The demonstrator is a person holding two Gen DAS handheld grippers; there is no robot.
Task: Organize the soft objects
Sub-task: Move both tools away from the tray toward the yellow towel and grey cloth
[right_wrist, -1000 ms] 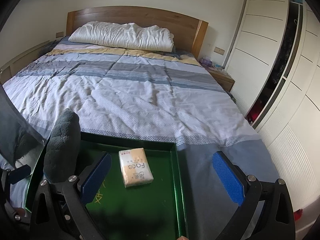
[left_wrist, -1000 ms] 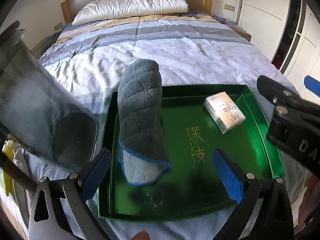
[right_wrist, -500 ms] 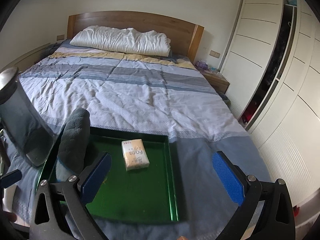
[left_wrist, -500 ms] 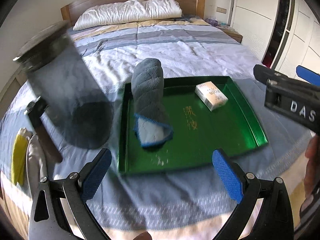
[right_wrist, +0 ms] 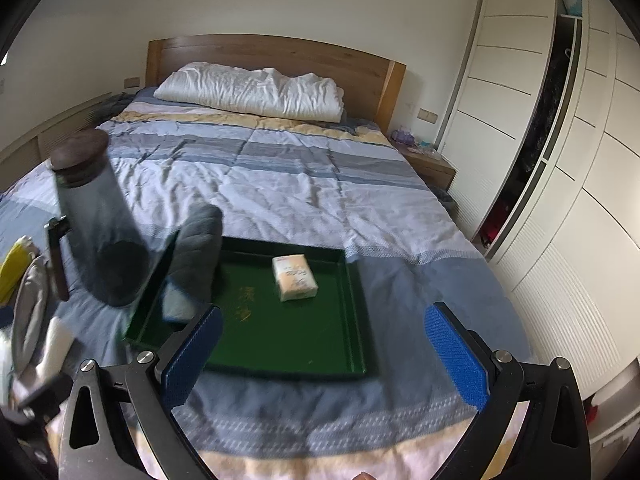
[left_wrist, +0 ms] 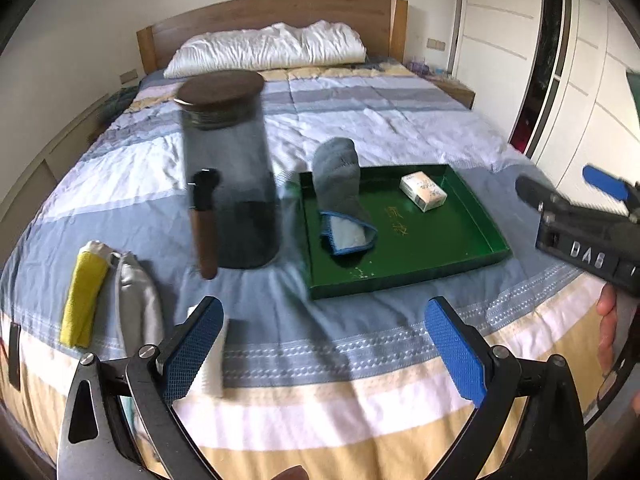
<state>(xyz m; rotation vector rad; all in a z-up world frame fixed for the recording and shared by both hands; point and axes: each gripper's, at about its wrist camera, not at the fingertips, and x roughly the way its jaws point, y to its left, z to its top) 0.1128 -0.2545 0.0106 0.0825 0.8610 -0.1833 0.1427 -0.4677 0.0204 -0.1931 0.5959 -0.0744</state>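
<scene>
A green tray (left_wrist: 448, 248) (right_wrist: 288, 344) lies on the bed near its foot. In it rest a rolled grey towel (left_wrist: 338, 184) (right_wrist: 200, 248) with a blue edge and a small tissue pack (left_wrist: 423, 192) (right_wrist: 295, 278). Left of the tray, a yellow cloth (left_wrist: 84, 292) (right_wrist: 12, 268) and a grey pouch (left_wrist: 136, 300) (right_wrist: 30, 304) lie on the quilt. My left gripper (left_wrist: 324, 344) is open and empty, back from the tray over the bed's foot. My right gripper (right_wrist: 326, 352) is open and empty too, hovering above the tray's near edge.
A tall smoked-glass jar (left_wrist: 228, 176) (right_wrist: 98, 224) with a dark lid stands on the quilt left of the tray, a brown-handled tool (left_wrist: 206, 224) beside it. A white pillow (left_wrist: 272, 50) lies at the headboard. Wardrobe doors (right_wrist: 560, 160) line the right side.
Both grippers have pulled back and up from the tray, so the tray looks smaller. The jar, yellow cloth and pouch have come into view. Towel and tissue pack stay put.
</scene>
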